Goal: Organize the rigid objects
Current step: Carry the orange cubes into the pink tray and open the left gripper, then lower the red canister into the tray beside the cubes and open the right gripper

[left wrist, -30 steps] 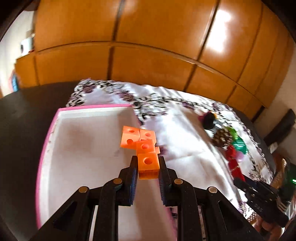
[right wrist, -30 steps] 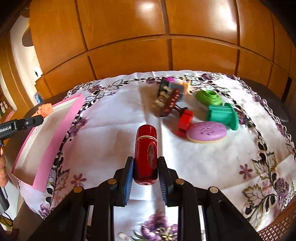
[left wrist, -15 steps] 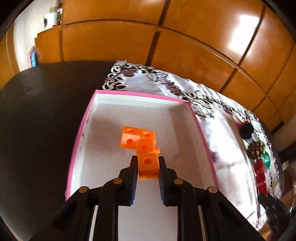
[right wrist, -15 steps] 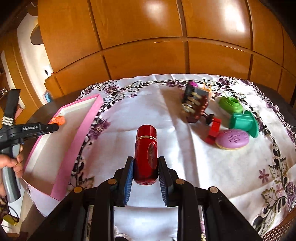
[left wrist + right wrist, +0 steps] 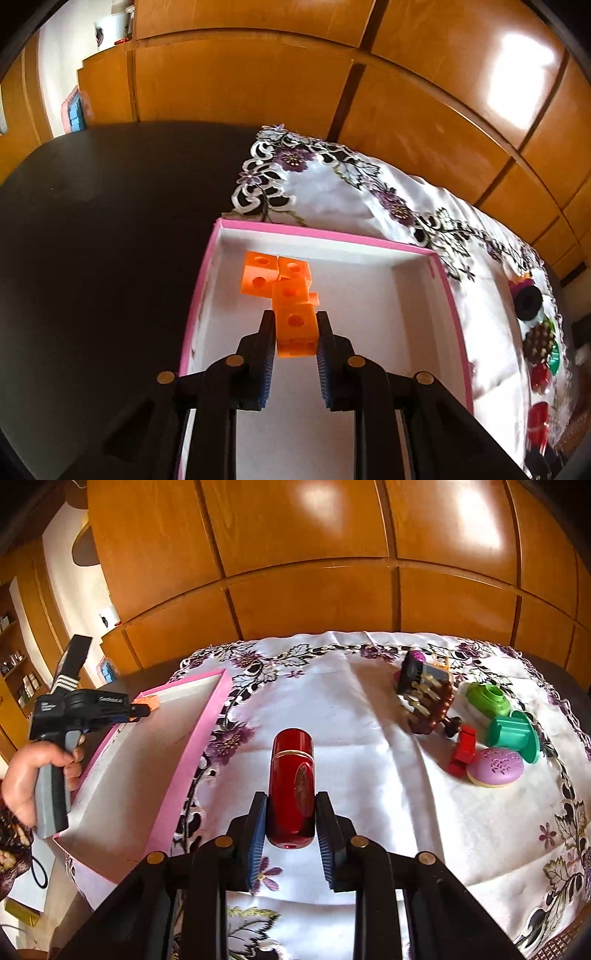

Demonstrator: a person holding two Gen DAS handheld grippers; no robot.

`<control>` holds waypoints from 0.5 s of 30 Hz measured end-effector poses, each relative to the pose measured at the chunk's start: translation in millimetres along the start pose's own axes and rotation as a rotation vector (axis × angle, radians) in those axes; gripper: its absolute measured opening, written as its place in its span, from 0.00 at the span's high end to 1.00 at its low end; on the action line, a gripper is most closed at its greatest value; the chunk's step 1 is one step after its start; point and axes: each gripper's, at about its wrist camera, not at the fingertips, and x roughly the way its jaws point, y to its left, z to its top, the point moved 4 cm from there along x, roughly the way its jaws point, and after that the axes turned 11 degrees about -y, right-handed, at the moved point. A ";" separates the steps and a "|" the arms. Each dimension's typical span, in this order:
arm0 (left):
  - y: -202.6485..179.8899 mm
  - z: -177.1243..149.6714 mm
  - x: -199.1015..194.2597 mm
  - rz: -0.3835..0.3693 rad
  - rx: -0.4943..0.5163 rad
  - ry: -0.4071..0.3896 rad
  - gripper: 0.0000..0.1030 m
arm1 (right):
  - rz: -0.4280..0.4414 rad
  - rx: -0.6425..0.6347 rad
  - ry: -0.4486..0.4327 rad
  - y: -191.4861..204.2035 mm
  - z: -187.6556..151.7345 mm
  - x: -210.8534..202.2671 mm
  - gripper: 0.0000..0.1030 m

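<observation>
My left gripper (image 5: 295,325) is shut on an orange block piece made of linked cubes (image 5: 284,295) and holds it over the far left part of the pink-rimmed white box (image 5: 332,236). In the right wrist view the left gripper (image 5: 142,710) shows above that box (image 5: 207,723) with the orange piece (image 5: 147,701) at its tip. My right gripper (image 5: 291,812) is shut on a red cylindrical bottle (image 5: 292,775) and holds it above the white embroidered cloth (image 5: 369,709), right of the box.
At the cloth's far right lie a brown comb-like piece (image 5: 428,694), two green spools (image 5: 513,734), a red clip (image 5: 461,749) and a purple oval soap (image 5: 495,766). A dark tabletop (image 5: 92,240) lies left of the box. Wooden cabinet doors stand behind.
The left gripper has carried the orange piece left and forward, deeper over the box. The right gripper has drifted left toward the box with the red bottle in it.
</observation>
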 end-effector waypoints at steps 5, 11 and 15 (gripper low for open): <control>7.0 2.6 -3.7 0.021 -0.011 -0.018 0.64 | 0.005 0.004 -0.003 5.7 2.5 0.2 0.76; 8.7 -8.5 -33.7 -0.001 -0.007 -0.064 0.40 | 0.027 -0.001 -0.008 14.8 6.2 1.3 0.76; 8.2 -26.1 -54.3 -0.037 -0.019 -0.065 0.35 | 0.042 -0.003 -0.011 21.3 8.1 3.6 0.76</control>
